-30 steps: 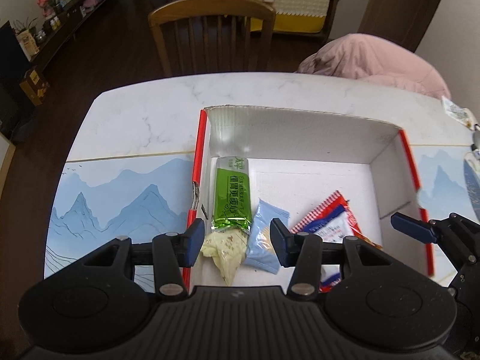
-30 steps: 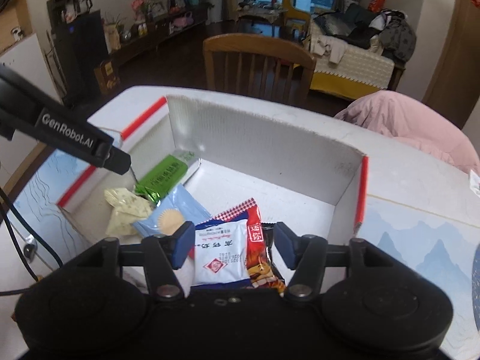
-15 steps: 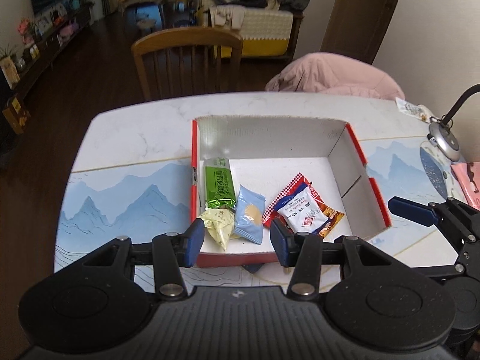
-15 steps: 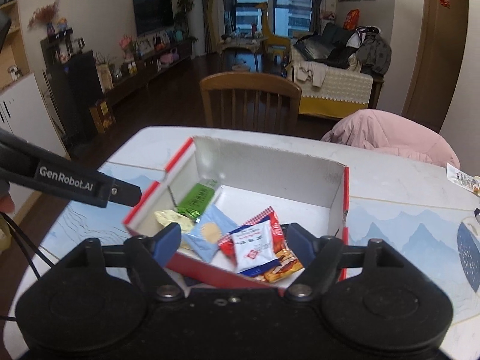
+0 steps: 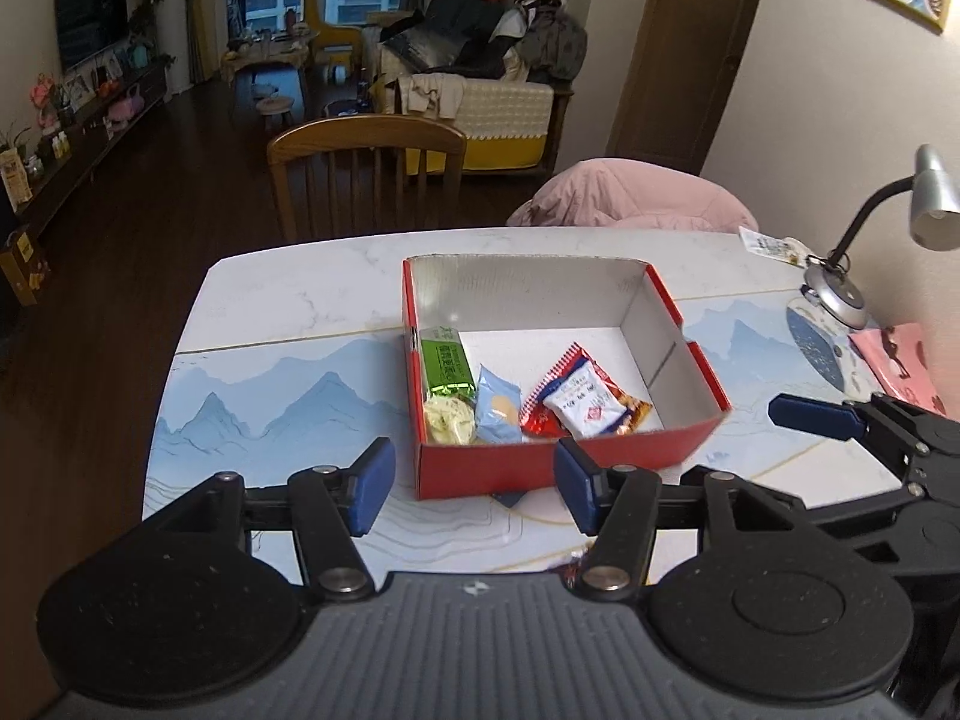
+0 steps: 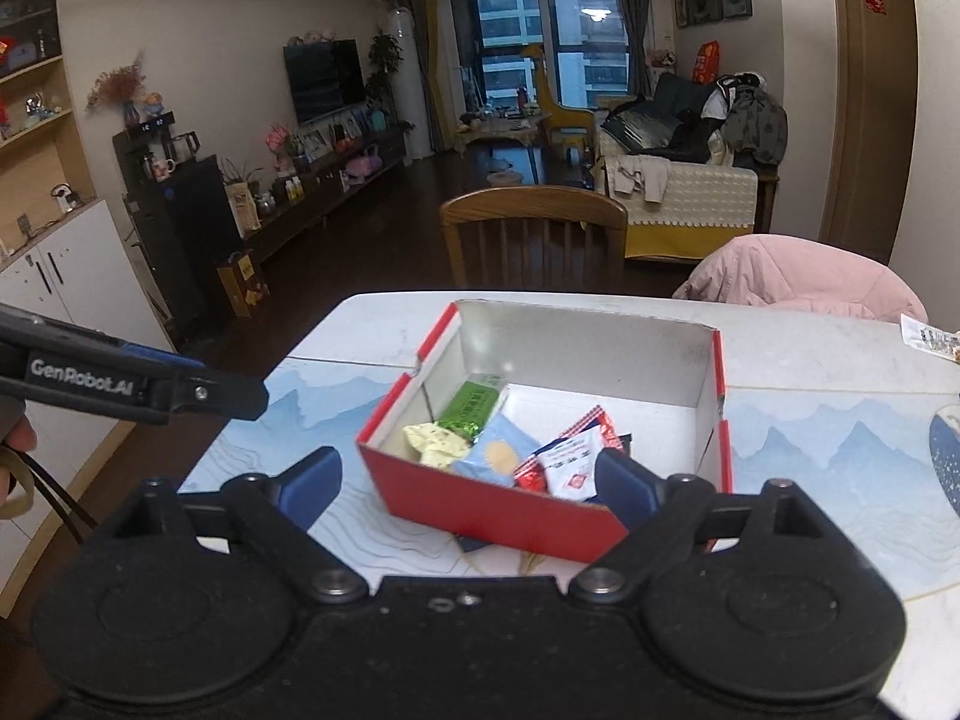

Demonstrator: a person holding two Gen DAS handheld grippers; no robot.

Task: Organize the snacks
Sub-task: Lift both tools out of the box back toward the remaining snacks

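A red box point(image 5: 564, 468) point(image 6: 498, 510) with a white inside stands on the table and holds several snack packets: a green bar point(image 5: 445, 366) point(image 6: 474, 405), a pale yellow packet point(image 5: 449, 420) point(image 6: 433, 445), a light blue packet point(image 5: 498, 407) point(image 6: 495, 457) and a red-and-white packet point(image 5: 579, 402) point(image 6: 570, 462). My left gripper point(image 5: 474, 483) is open and empty, held back above the table before the box's near wall. My right gripper point(image 6: 468, 483) is open and empty, also in front of the box. A small wrapper point(image 5: 570, 564) lies on the table near the left gripper's base.
The table point(image 5: 288, 312) has a blue mountain-print mat point(image 5: 270, 402). A desk lamp point(image 5: 840, 294) and a pink bag point(image 5: 900, 360) are at the right. A small packet point(image 6: 930, 339) lies at the far right edge. A wooden chair point(image 5: 366, 180) and a pink cushion point(image 5: 636, 198) stand behind.
Both grippers have pulled back and up, away from the box. The right gripper has opened wider. The packets stay in the box.
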